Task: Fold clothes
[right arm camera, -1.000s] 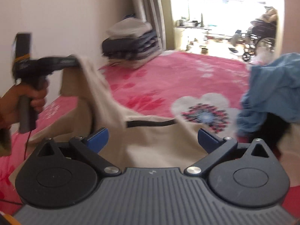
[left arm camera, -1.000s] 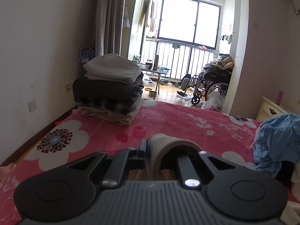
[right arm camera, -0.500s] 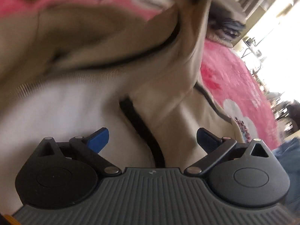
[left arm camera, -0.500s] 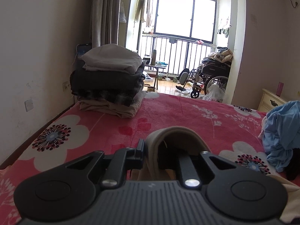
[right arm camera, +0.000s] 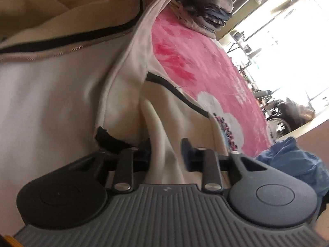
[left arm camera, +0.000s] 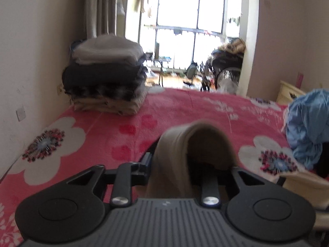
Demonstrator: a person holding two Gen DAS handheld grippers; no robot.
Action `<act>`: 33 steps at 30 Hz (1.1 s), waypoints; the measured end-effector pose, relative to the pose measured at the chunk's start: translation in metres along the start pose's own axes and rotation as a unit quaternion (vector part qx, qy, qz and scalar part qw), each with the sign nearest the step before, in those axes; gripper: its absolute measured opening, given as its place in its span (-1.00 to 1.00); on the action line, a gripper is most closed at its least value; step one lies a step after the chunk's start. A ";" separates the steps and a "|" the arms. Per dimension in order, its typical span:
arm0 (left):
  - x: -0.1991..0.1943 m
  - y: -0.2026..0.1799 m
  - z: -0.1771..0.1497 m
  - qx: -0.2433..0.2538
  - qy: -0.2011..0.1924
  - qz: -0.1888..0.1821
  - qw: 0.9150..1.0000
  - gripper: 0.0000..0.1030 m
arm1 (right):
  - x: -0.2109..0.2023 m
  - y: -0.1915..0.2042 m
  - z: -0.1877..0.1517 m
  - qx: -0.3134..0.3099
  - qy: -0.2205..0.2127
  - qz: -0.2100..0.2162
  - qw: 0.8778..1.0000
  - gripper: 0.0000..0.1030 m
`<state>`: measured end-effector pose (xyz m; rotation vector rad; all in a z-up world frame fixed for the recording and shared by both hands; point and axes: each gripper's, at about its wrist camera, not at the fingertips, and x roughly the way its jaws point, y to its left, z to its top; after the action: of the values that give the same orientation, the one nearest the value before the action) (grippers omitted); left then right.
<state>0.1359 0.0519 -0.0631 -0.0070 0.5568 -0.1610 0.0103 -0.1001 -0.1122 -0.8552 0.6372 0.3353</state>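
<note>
Between my left tongs (left arm camera: 193, 154) a loop of beige garment (left arm camera: 174, 164) hangs as the jaws have just been opening. My right tongs (right arm camera: 165, 144) have just been closing on a garment fold, pads pinching it above the bed (right arm camera: 205, 61).

Pink floral bed (left arm camera: 168, 111): folded stack (left arm camera: 107, 78), blue heap (left arm camera: 306, 127), seemingly beige garment (right arm camera: 61, 94).
</note>
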 end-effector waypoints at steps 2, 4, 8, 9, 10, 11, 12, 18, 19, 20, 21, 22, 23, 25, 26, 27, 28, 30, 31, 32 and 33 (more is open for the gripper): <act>0.006 0.001 -0.006 0.002 0.024 -0.008 1.000 -0.09 | 0.005 -0.018 0.001 0.046 0.009 -0.022 0.999 -0.64; 0.012 0.001 -0.013 0.009 0.045 -0.017 0.999 -0.08 | 0.007 -0.040 -0.001 0.102 0.015 -0.055 0.993 -0.64; 0.021 -0.001 -0.023 0.016 0.060 -0.020 0.998 -0.38 | 0.007 -0.061 -0.014 0.152 0.030 -0.070 0.985 -0.79; 0.021 -0.001 -0.023 0.008 0.059 -0.018 0.998 -0.53 | 0.008 -0.062 -0.018 0.157 0.032 -0.071 0.985 -0.83; 0.018 -0.003 -0.022 0.004 0.052 -0.012 0.999 -0.58 | 0.007 -0.064 -0.019 0.158 0.030 -0.075 0.984 -0.84; 0.014 -0.005 -0.021 0.000 0.045 -0.006 0.999 -0.66 | 0.004 -0.067 -0.019 0.159 0.023 -0.084 0.983 -0.84; 0.006 -0.009 -0.019 0.004 0.030 -0.003 1.000 -0.71 | -0.002 -0.069 -0.016 0.159 0.015 -0.098 0.982 -0.85; -0.070 -0.027 0.013 0.039 -0.086 0.000 0.996 -0.76 | -0.045 -0.088 -0.010 0.165 -0.043 -0.189 0.967 -0.87; -0.086 -0.028 0.019 0.039 -0.104 -0.002 0.994 -0.77 | -0.053 -0.095 -0.011 0.173 -0.052 -0.200 0.963 -0.87; -0.102 -0.030 0.024 0.039 -0.123 -0.004 0.992 -0.77 | -0.061 -0.103 -0.012 0.182 -0.061 -0.210 0.959 -0.87; -0.118 -0.031 0.030 0.040 -0.140 -0.007 0.989 -0.77 | -0.068 -0.110 -0.012 0.190 -0.070 -0.221 0.954 -0.87; -0.135 -0.033 0.035 0.041 -0.158 -0.010 0.987 -0.77 | -0.081 -0.113 -0.012 0.193 -0.082 -0.234 0.949 -0.87; -0.153 -0.035 0.040 0.044 -0.175 -0.013 0.984 -0.77 | -0.093 -0.117 -0.012 0.197 -0.094 -0.246 0.944 -0.87; -0.189 -0.037 0.051 0.047 -0.207 -0.024 0.977 -0.77 | -0.127 -0.123 -0.010 0.204 -0.122 -0.268 0.934 -0.87; -0.207 -0.038 0.056 0.048 -0.222 -0.029 0.973 -0.77 | -0.143 -0.126 -0.009 0.208 -0.136 -0.279 0.928 -0.87; -0.226 -0.037 0.061 0.047 -0.237 -0.037 0.970 -0.77 | -0.160 -0.129 -0.007 0.212 -0.149 -0.289 0.921 -0.87; -0.244 -0.036 0.066 0.046 -0.251 -0.045 0.966 -0.77 | -0.177 -0.132 -0.006 0.216 -0.163 -0.300 0.915 -0.87; -0.283 -0.033 0.073 0.051 -0.286 -0.055 0.955 -0.77 | -0.215 -0.130 -0.004 0.219 -0.195 -0.318 0.902 -0.87; -0.303 -0.032 0.077 0.054 -0.303 -0.060 0.950 -0.77 | -0.234 -0.129 -0.004 0.220 -0.211 -0.327 0.894 -0.87; -0.323 -0.030 0.080 0.051 -0.318 -0.068 0.944 -0.77 | -0.253 -0.129 -0.003 0.222 -0.227 -0.336 0.887 -0.87; -0.344 -0.027 0.083 0.045 -0.331 -0.079 0.939 -0.77 | -0.272 -0.128 -0.002 0.223 -0.242 -0.344 0.879 -0.87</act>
<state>-0.1125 0.0756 0.1892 -0.0173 -0.1271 -0.3252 -0.1332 -0.1878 0.1369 -0.4716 -0.0886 -0.2452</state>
